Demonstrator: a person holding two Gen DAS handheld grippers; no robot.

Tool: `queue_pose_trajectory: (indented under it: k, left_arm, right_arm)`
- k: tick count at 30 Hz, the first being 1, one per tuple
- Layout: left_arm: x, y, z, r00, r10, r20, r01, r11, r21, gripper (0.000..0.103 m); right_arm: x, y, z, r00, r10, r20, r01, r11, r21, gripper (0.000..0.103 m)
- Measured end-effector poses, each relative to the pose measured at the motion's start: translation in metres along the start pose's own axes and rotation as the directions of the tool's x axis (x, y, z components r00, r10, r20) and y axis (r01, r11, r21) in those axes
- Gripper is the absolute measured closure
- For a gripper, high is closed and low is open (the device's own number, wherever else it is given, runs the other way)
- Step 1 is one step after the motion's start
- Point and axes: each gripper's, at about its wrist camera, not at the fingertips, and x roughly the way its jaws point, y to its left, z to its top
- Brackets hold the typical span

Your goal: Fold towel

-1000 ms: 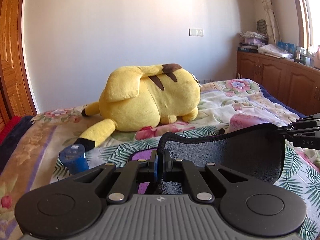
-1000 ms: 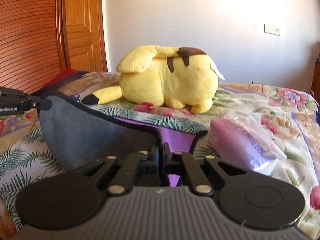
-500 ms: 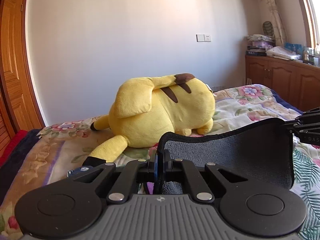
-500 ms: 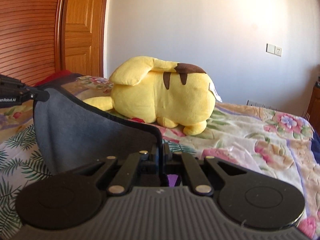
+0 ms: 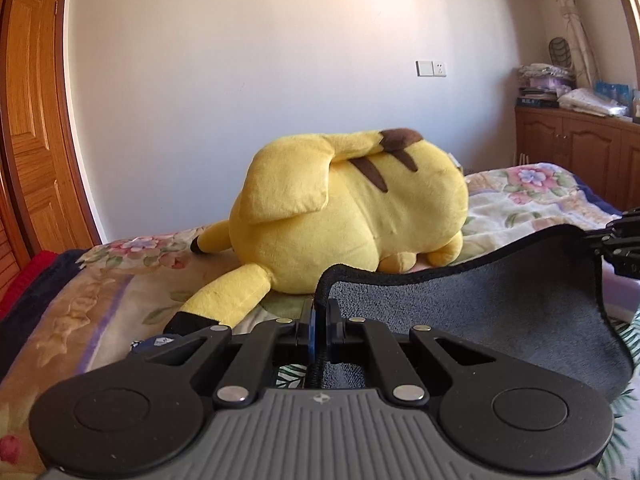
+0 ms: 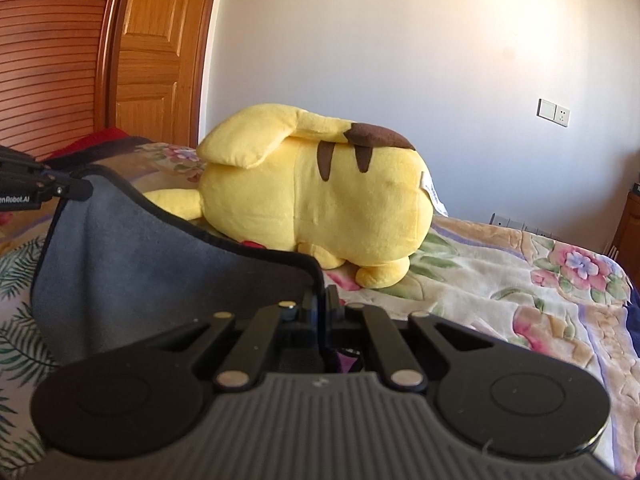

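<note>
Grey towel [image 5: 472, 312] hangs stretched between both grippers, left gripper [image 5: 319, 322] and right gripper [image 6: 320, 312] each pinching a top corner above the bed [image 6: 500, 280].

towel [image 5: 460, 312]: hangs above the bed [image 5: 100, 292], strung between both claws, in front of the plush toy
left claw [image 5: 319, 320]: at the towel's left corner
right claw [image 6: 320, 312]: at the towel's right corner
plush toy [image 5: 352, 216]: lies on the bed, near its far edge by the wall [image 5: 280, 60]
cabinet [image 5: 576, 148]: beyond the bed's right edge
door [image 6: 160, 48]: behind the bed's far left corner
</note>
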Motion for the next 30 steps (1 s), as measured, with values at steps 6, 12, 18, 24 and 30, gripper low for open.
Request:
queue_pose_trajectory:
  k: [6,12,18,24,30]
  left_arm:
    - [0.025,0.003,-0.014,1.000,0.005,-0.017,-0.005,1.000,-0.016,0.103]
    - [0.044,0.001,-0.027,0.999,0.012,-0.043,-0.013,0.999,-0.032,0.103]
    - [0.057,-0.007,-0.038,0.997,0.024,-0.072,-0.025,1.000,-0.016,0.103]
    - [0.058,-0.005,-0.042,0.992,0.026,-0.122,-0.032,0.998,-0.048,0.075]
    - [0.034,-0.010,-0.036,0.989,0.004,-0.150,-0.010,0.999,-0.041,0.059]
  right_arm:
    - [0.024,-0.006,-0.011,1.000,-0.010,-0.021,0.010,1.000,0.020,0.099]
    - [0.045,-0.008,-0.027,0.998,-0.015,-0.057,0.016,1.000,0.027,0.099]
    - [0.055,-0.007,-0.042,0.996,-0.019,-0.093,0.022,0.999,0.032,0.099]
    - [0.057,-0.008,-0.047,0.991,0.006,-0.131,0.004,0.997,0.077,0.068]
    - [0.033,-0.008,-0.038,0.990,0.013,-0.140,0.000,0.996,0.094,0.058]
